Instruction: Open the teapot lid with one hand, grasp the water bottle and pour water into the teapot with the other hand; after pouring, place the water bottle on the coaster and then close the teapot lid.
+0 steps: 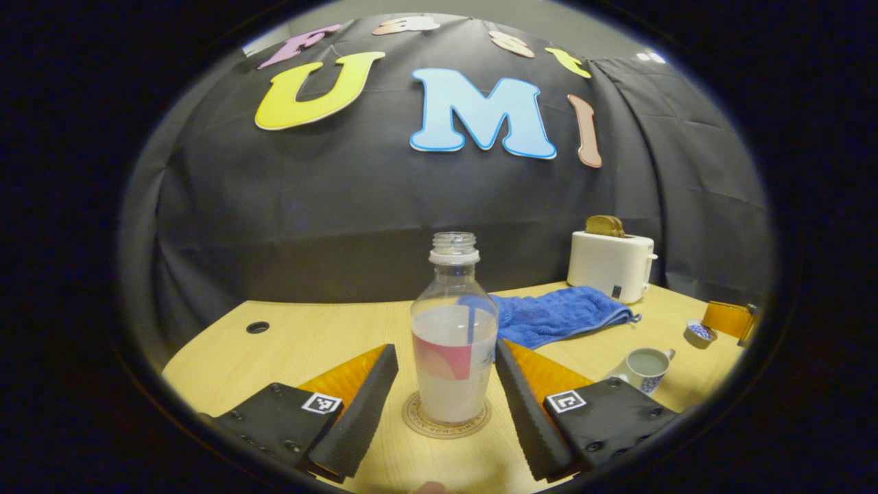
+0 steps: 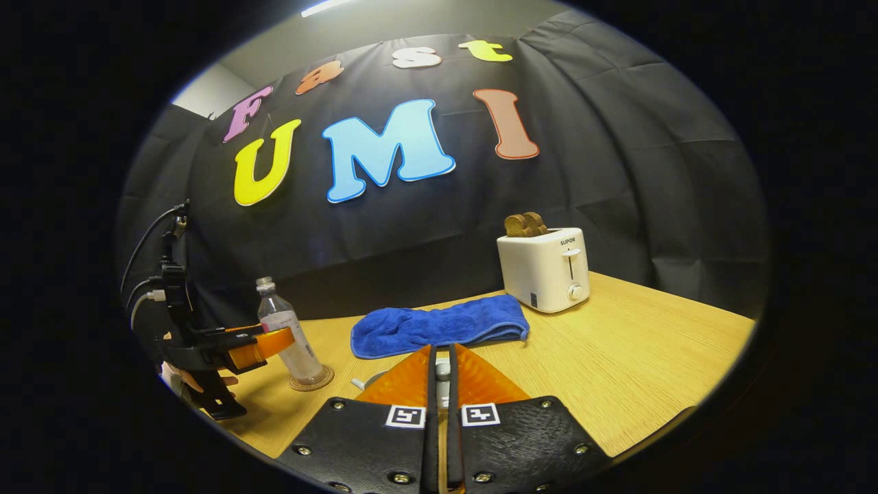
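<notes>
Your left gripper [image 1: 446, 405] stands wide open, its fingers either side of the water bottle [image 1: 454, 343] without touching it. That bottle is uncapped, partly filled, upright on the round coaster [image 1: 413, 420] on the desk [image 1: 288, 343]. Your right gripper [image 2: 441, 384] is closed on the small pale knob of the teapot lid [image 2: 443, 374]; the teapot itself is mostly hidden beneath the fingers. Behind lie a blue towel [image 2: 439, 326] and a white toaster [image 2: 545, 271] with bread in it. To the bottle's right sits a patterned cup [image 1: 646, 369].
</notes>
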`<state>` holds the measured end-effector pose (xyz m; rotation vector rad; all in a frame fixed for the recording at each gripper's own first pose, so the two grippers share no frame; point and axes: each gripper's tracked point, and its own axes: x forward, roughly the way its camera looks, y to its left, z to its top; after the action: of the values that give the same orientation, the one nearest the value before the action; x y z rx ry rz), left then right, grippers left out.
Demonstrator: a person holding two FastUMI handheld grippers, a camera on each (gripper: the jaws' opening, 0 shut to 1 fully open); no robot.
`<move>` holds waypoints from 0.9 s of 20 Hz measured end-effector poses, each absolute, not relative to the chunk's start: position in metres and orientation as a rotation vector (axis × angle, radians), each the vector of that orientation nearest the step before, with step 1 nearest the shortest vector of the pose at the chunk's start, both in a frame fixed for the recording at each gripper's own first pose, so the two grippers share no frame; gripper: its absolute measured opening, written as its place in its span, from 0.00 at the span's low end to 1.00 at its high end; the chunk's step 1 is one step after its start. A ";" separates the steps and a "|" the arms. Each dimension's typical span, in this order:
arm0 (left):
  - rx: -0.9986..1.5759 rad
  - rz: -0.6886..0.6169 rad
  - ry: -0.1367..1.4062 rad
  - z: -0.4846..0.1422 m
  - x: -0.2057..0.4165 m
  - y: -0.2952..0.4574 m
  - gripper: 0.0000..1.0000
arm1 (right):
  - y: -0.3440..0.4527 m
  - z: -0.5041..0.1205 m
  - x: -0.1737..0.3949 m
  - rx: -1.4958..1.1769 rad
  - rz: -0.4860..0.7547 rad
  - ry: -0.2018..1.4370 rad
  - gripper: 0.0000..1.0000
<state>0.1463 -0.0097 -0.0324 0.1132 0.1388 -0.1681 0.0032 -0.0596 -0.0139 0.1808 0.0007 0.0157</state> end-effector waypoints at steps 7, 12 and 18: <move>0.035 -0.165 0.144 -0.036 0.098 0.004 0.98 | -0.048 -0.017 0.005 0.168 0.047 0.010 0.05; -0.024 -0.136 0.124 -0.031 0.073 0.018 0.98 | -0.037 -0.021 0.009 0.143 0.073 0.016 0.05; -0.055 -0.110 0.098 -0.027 0.048 0.028 0.98 | -0.014 -0.014 0.024 0.091 0.112 0.024 0.05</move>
<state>0.0483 0.0280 -0.0265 -0.0555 0.0983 -0.1105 0.0238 -0.0135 -0.0144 0.0911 0.0243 0.1116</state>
